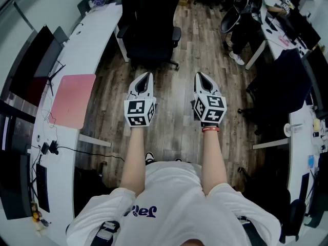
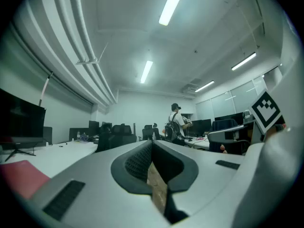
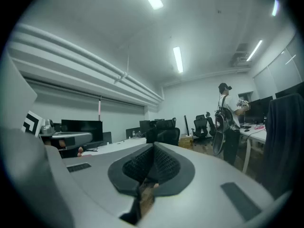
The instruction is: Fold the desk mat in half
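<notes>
My left gripper (image 1: 145, 80) and right gripper (image 1: 201, 81) are both clenched on nothing, level above the floor (image 1: 177, 122). The pink desk mat (image 1: 73, 100) lies flat on the white desk (image 1: 97, 40) to my left (well apart). I'd turn, open up, then pinch two matching corners. The head view shows its whole outline, the left gripper view only a corner.

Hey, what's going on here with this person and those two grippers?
A person stands holding the left gripper and right gripper out in front, jaws shut and empty. The pink desk mat lies flat and unfolded on the white desk to their left, untouched. Folding has not begun.
</notes>
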`<action>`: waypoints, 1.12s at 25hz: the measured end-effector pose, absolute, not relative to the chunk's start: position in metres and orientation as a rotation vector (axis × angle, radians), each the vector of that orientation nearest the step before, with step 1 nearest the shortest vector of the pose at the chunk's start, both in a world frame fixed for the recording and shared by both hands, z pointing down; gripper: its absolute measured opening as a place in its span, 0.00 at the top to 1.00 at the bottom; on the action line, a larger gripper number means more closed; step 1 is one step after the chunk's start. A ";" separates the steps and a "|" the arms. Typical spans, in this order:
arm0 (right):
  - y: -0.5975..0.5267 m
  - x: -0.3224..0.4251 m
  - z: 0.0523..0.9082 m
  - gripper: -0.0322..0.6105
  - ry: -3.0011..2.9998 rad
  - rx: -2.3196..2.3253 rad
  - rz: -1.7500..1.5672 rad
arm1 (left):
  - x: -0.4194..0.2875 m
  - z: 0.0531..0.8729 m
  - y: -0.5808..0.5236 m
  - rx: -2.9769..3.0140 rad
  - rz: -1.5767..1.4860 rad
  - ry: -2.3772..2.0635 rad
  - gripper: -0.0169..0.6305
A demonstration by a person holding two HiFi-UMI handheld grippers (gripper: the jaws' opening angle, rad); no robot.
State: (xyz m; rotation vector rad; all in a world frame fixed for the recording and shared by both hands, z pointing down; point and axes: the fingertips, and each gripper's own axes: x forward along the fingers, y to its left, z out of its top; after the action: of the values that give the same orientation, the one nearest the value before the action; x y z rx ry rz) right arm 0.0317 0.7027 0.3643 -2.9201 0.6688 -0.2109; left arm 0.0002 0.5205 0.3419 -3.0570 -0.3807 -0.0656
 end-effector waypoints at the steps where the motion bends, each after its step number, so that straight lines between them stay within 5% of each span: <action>1: 0.706 0.031 0.366 0.93 0.680 -2.912 -0.219 | -0.002 0.341 0.523 -3.067 -0.062 -0.369 0.95; 11: 0.703 0.033 0.381 0.90 0.782 -2.818 -0.237 | -0.005 0.359 0.533 -3.071 -0.146 -0.326 0.95; 28: 0.602 0.159 0.377 0.92 0.807 -2.864 -0.243 | 0.127 0.354 0.432 -3.085 -0.089 -0.319 0.95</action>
State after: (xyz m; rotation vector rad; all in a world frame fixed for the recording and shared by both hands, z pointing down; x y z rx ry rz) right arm 0.1588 0.6017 0.3771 -2.8636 0.8066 -0.2430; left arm 0.1266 0.4320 0.3545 -3.0853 -0.3185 -0.0888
